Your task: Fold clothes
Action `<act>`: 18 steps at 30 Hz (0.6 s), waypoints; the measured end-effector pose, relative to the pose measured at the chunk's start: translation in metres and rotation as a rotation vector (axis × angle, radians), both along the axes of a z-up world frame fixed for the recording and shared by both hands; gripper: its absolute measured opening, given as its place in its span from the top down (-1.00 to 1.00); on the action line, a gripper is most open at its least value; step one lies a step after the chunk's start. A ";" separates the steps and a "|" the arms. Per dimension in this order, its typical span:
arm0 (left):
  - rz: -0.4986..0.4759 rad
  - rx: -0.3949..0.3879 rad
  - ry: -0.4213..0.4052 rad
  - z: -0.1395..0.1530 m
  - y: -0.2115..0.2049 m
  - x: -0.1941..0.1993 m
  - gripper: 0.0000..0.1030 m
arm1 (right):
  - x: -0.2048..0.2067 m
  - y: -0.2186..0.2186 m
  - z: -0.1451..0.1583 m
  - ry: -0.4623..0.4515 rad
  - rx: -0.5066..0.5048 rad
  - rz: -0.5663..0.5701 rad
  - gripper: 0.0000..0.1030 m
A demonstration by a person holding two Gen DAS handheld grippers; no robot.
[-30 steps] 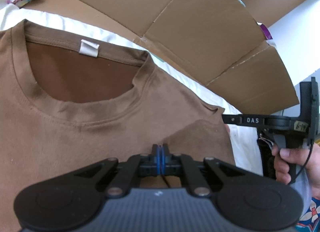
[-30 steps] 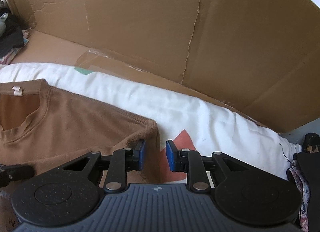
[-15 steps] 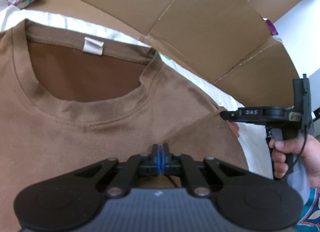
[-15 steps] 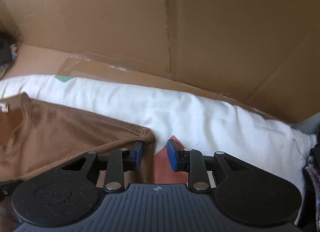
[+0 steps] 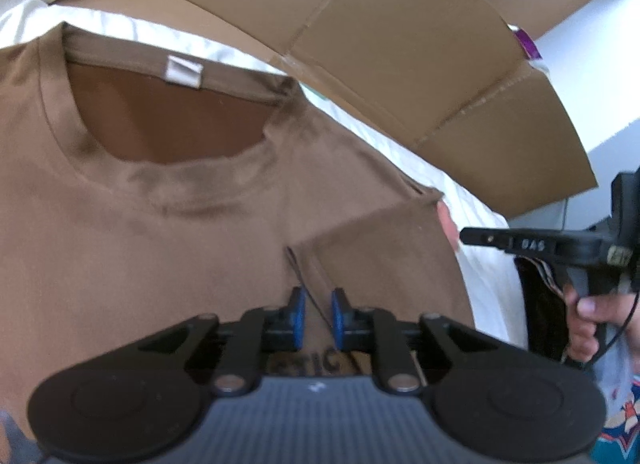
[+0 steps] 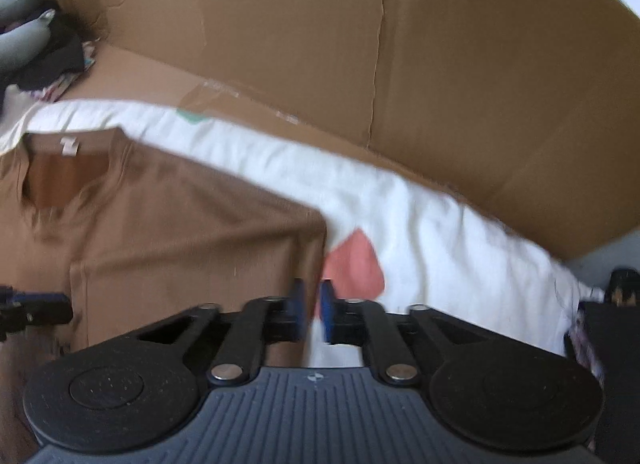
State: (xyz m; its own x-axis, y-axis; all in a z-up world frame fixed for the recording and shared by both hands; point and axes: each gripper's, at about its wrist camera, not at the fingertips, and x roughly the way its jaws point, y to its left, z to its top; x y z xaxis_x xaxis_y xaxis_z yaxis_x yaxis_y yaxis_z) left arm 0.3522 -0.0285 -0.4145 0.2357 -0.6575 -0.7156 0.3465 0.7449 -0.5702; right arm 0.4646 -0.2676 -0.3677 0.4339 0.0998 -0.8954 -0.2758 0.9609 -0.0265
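A brown short-sleeved cotton T-shirt (image 5: pixel 168 232) is laid flat, neck opening toward twelve o'clock, on a white bedsheet with a coral patch (image 6: pixel 420 232), itself backed by flattened brown cardboard panels (image 6: pixel 460 64). In the left wrist view the right-hand sleeve (image 5: pixel 384 260) is seen already turned in over the chest, its folded edge running from about eleven to five o'clock just ahead of the left tool (image 5: pixel 318 318). That tool's blue pads (image 5: pixel 298 314) are parted by a narrow gap and are opening — a thin dark thread passes between them, but no cloth is seen pinched there. The right tool (image 6: pixel 313 312) is set at the shirt's outer right edge, the brown cloth at its nine o'clock and the sheet at its three o'clock; its jaws are closing to a slim gap, and from this blurred view nothing can be made out between them. The coming move is judged to turn on that long side edge — it runs from twelve to six o'clock under the right tool, which lies nearer to it than the left.
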 end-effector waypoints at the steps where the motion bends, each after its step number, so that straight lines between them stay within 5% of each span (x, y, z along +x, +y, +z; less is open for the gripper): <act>1: -0.008 0.002 -0.001 0.000 -0.002 -0.002 0.69 | -0.005 -0.003 -0.003 -0.006 -0.002 -0.002 0.85; 13: 0.011 0.008 -0.055 0.011 -0.006 0.001 0.72 | -0.068 -0.009 -0.007 -0.028 0.034 0.037 0.95; 18: -0.051 -0.010 -0.083 0.014 -0.023 0.005 0.81 | -0.087 -0.011 -0.017 -0.007 0.024 0.039 0.96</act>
